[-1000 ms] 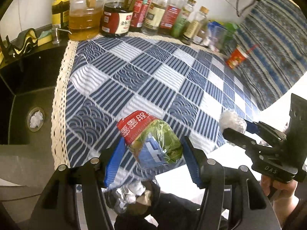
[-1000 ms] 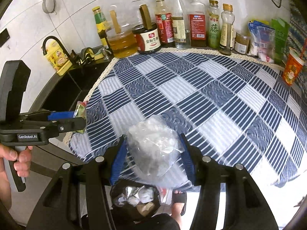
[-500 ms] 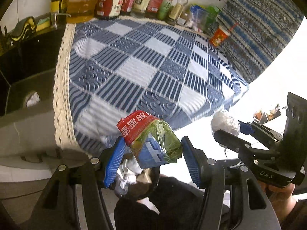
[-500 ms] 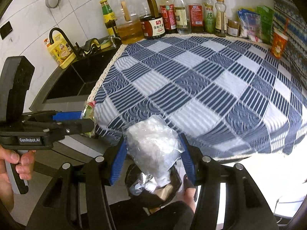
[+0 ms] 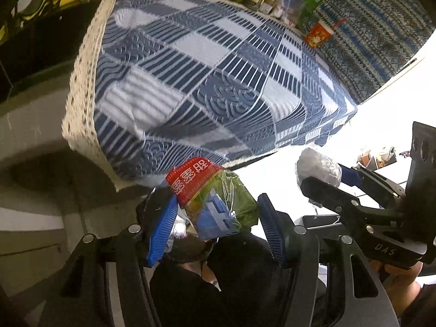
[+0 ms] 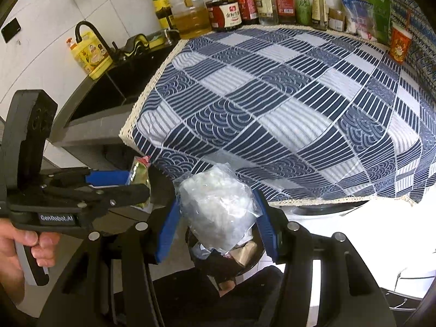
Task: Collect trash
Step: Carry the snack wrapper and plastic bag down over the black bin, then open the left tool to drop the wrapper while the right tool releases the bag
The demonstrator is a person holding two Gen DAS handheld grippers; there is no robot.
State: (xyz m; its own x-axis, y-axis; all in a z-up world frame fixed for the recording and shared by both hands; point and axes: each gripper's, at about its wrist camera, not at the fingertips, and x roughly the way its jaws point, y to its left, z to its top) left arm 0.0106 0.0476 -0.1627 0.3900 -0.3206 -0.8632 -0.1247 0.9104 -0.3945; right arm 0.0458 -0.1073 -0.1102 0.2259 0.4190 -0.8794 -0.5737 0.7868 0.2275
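Note:
My left gripper [image 5: 215, 218] is shut on a crumpled snack wrapper [image 5: 215, 199], red at the top, green and blue below. My right gripper [image 6: 218, 220] is shut on a clear plastic bag [image 6: 215, 207] stuffed with white tissue. Both hang off the front edge of the counter, above a black trash bin [image 6: 245, 256] that holds foil and paper scraps. The bin [image 5: 188, 248] shows only partly under the wrapper in the left wrist view. Each gripper appears in the other's view: the right one [image 5: 327, 179] with its bag, the left one [image 6: 136, 182] with its wrapper.
A blue and white checked cloth [image 6: 286, 109] covers the counter. Several bottles [image 6: 245, 0], snack bags [image 6: 362, 13] and a red paper cup [image 6: 399, 43] line the back. A dark sink [image 6: 120, 81] with a yellow soap bottle [image 6: 90, 54] lies left. The person's hand [image 6: 24, 248] grips the left handle.
Both grippers have drawn back off the counter and sunk, each still carrying its trash. The counter has receded and the bin now lies right beneath them.

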